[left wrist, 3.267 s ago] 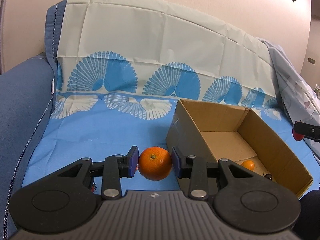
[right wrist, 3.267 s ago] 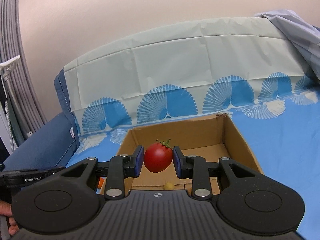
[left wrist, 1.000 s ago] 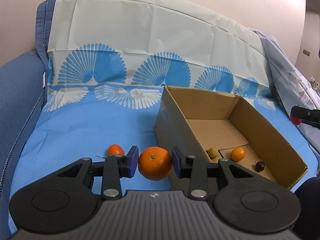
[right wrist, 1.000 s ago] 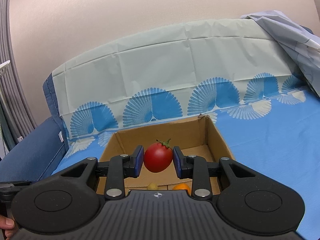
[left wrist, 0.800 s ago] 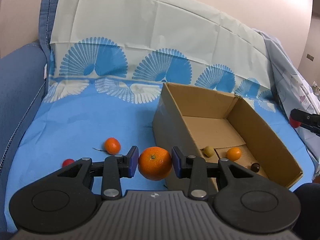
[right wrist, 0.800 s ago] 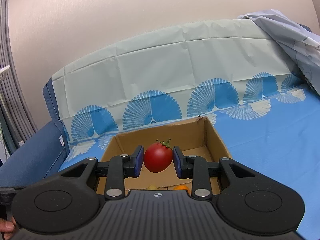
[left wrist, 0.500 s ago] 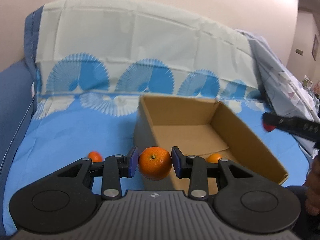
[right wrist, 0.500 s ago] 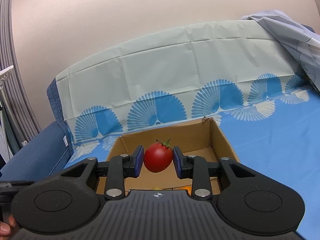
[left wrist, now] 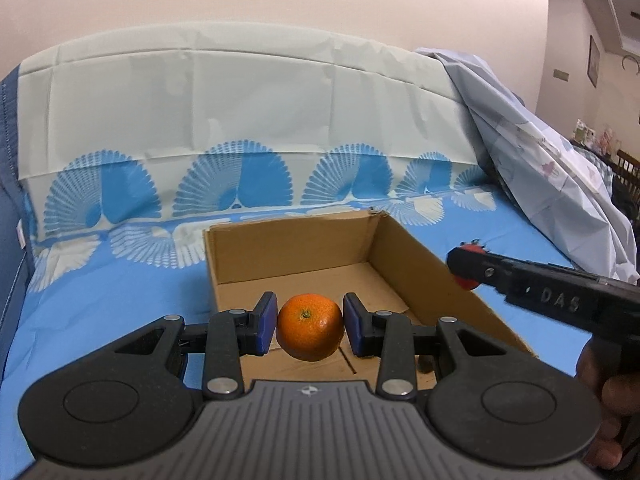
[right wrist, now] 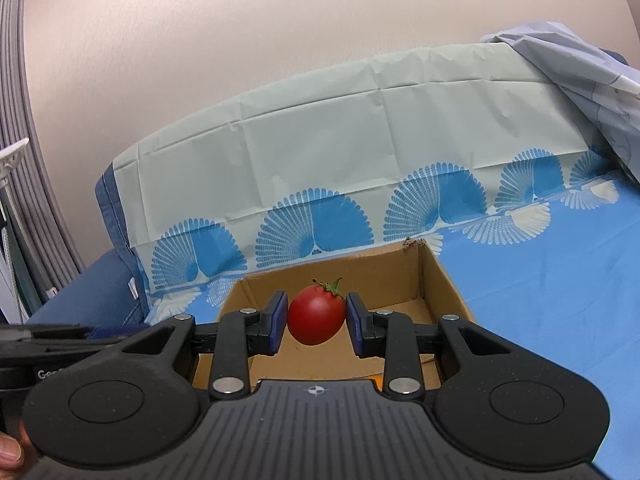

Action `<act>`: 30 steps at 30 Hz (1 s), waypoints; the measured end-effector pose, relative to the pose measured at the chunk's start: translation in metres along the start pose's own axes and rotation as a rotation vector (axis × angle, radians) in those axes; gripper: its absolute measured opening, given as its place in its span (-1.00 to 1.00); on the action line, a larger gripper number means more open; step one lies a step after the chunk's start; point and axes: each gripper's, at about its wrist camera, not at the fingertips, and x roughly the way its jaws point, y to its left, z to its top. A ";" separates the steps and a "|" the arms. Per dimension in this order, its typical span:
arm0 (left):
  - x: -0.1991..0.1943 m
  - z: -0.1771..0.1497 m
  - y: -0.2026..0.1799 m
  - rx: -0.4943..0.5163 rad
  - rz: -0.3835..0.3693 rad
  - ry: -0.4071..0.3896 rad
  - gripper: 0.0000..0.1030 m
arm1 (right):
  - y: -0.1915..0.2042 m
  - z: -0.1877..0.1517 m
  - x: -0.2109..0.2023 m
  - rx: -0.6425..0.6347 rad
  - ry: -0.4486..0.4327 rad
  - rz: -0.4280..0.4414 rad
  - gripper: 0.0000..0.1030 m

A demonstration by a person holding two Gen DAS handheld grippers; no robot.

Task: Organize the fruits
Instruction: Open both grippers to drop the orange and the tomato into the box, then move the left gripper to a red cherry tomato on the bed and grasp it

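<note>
Right now both grippers carry fruit above the same cardboard box (left wrist: 404, 248). From the left wrist camera, the left gripper (left wrist: 310, 330) is clamped on an orange (left wrist: 310, 328), its blue pads (left wrist: 267, 322) pressing the fruit from 9 and 3 o'clock, stem end facing the camera. The orange hangs over the near part of the open box, whose brown floor shows past it toward 12 o'clock. A small dark fruit (left wrist: 424, 366) peeks out on the box floor at about 4 o'clock from the orange, mostly hidden by the gripper's finger. Off at 3 o'clock, the right gripper (left wrist: 466, 266) reaches in from the frame edge, black, with a bit of red tomato (left wrist: 468, 282) showing at its tip, beside the box's right wall.

From the right wrist camera, the right gripper (right wrist: 317, 322) grips the tomato (right wrist: 316, 320) between its blue pads (right wrist: 277, 320), green calyx pointing to about 1 o'clock. The box (right wrist: 444, 284) sits beyond and below it, open top facing up. A sliver of something orange (right wrist: 374, 388) shows on the box floor at 5 o'clock from the tomato, too hidden to identify. The left gripper's body (right wrist: 60, 338) enters at 9 o'clock.

The box rests on a blue cloth (left wrist: 112, 292) with fan patterns, which also drapes up the sofa back (right wrist: 360, 128) toward 12 o'clock.
</note>
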 end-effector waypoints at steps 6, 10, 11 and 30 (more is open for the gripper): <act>0.007 0.006 -0.012 0.017 -0.011 -0.001 -0.22 | 0.001 0.001 0.004 -0.002 0.021 -0.007 -0.36; 0.008 0.009 -0.017 0.026 -0.018 -0.006 -0.22 | 0.001 0.002 0.005 -0.002 0.023 -0.006 -0.34; 0.008 0.010 -0.017 0.026 -0.019 -0.006 -0.22 | 0.001 0.002 0.005 0.000 0.024 -0.008 -0.32; -0.011 -0.006 0.024 0.067 -0.016 -0.069 -0.58 | 0.002 0.001 0.008 0.001 0.043 -0.036 0.08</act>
